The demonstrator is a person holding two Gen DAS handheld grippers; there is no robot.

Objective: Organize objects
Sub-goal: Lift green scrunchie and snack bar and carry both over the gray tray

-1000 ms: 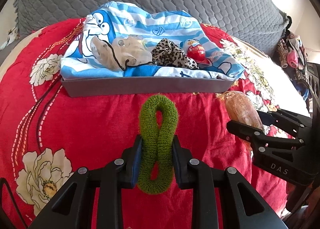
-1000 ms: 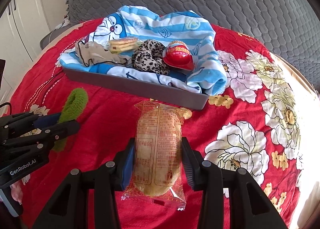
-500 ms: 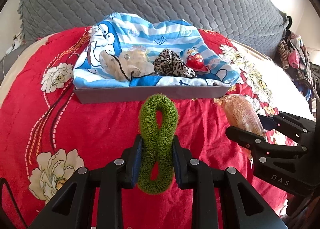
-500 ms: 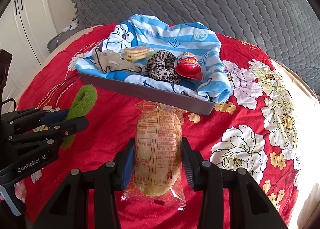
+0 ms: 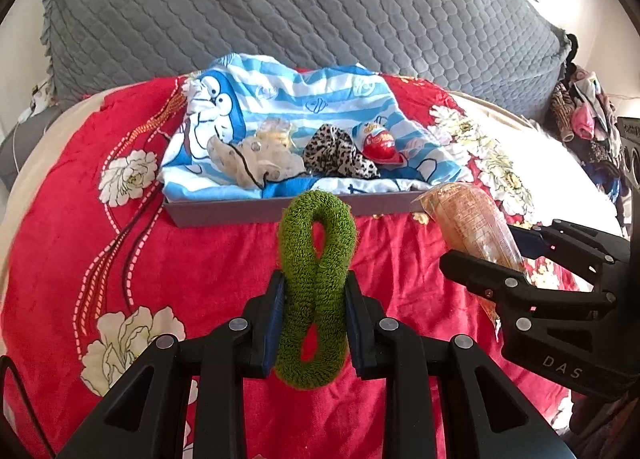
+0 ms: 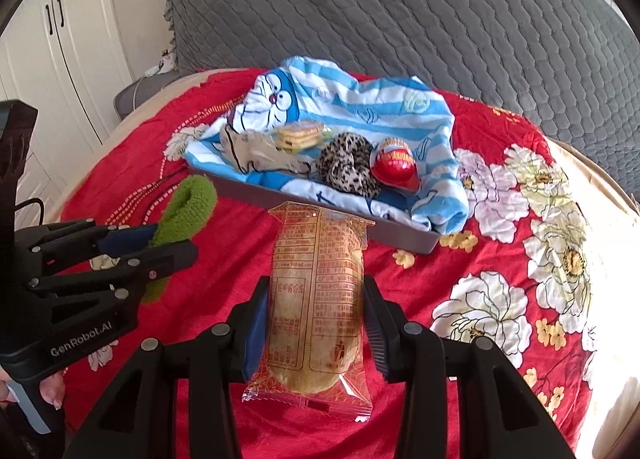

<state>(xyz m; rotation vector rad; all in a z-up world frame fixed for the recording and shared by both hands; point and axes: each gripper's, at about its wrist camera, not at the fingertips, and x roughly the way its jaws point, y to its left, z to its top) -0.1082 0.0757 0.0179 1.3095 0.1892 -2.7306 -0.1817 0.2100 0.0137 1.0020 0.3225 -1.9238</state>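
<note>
Red floral bedspread (image 5: 200, 267) below; left gripper (image 5: 315, 311) clamped mid-loop on soft green scrunchie (image 5: 316, 259), right gripper (image 6: 316, 319) pinching light, crushable packaged bread (image 6: 318, 291) at its middle, near gray tray (image 6: 400, 237)

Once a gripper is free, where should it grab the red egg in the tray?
Grip the red egg across its rounded middle, coming from above. It lies on its side on the striped towel, with the leopard scrunchie touching its left, so the sides are crowded.
</note>
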